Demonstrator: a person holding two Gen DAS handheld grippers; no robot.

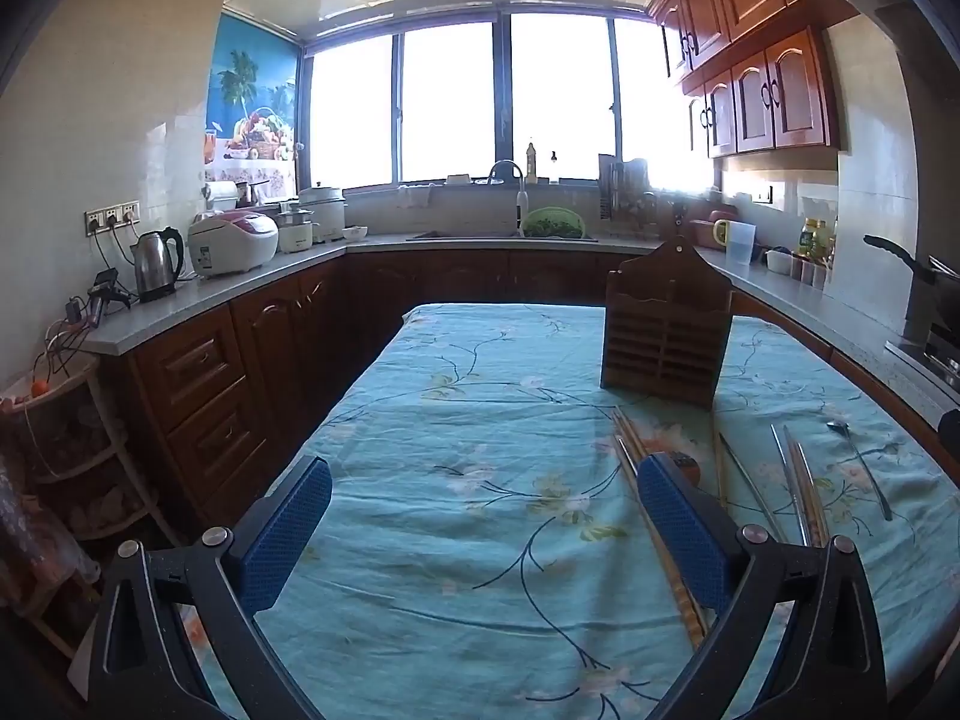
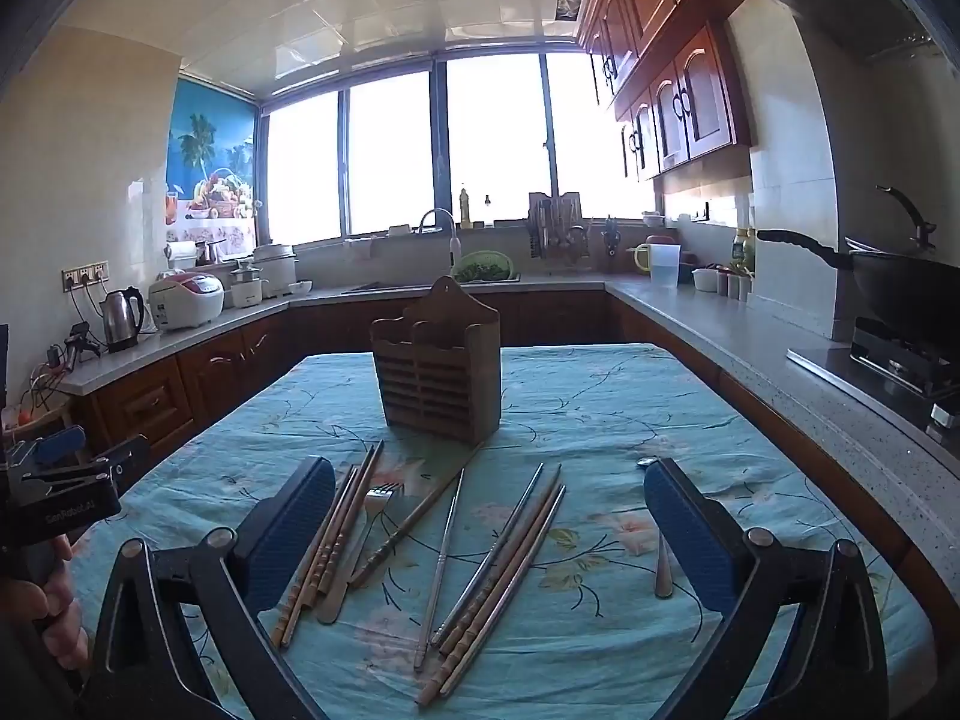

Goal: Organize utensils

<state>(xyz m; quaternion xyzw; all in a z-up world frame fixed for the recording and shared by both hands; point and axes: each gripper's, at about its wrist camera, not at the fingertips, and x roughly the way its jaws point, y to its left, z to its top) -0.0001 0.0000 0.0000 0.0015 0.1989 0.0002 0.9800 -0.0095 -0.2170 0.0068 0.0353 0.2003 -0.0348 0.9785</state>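
A brown wooden utensil holder (image 2: 438,360) stands upright mid-table; it also shows in the left wrist view (image 1: 666,330). Wooden chopsticks (image 2: 336,540), a fork (image 2: 366,534), metal chopsticks (image 2: 441,564) and more chopsticks (image 2: 504,576) lie loose on the cloth in front of it. A spoon (image 2: 662,558) lies partly behind my right finger. My right gripper (image 2: 489,534) is open and empty above the utensils. My left gripper (image 1: 483,528) is open and empty over bare cloth, left of the chopsticks (image 1: 654,516) and a spoon (image 1: 858,456).
The table has a teal floral cloth (image 2: 600,408). Counters run around it: a kettle (image 1: 157,263) and rice cooker (image 1: 233,242) at left, a sink (image 1: 498,234) at the back, a wok on a stove (image 2: 900,294) at right. The left gripper body (image 2: 60,480) shows at the left edge.
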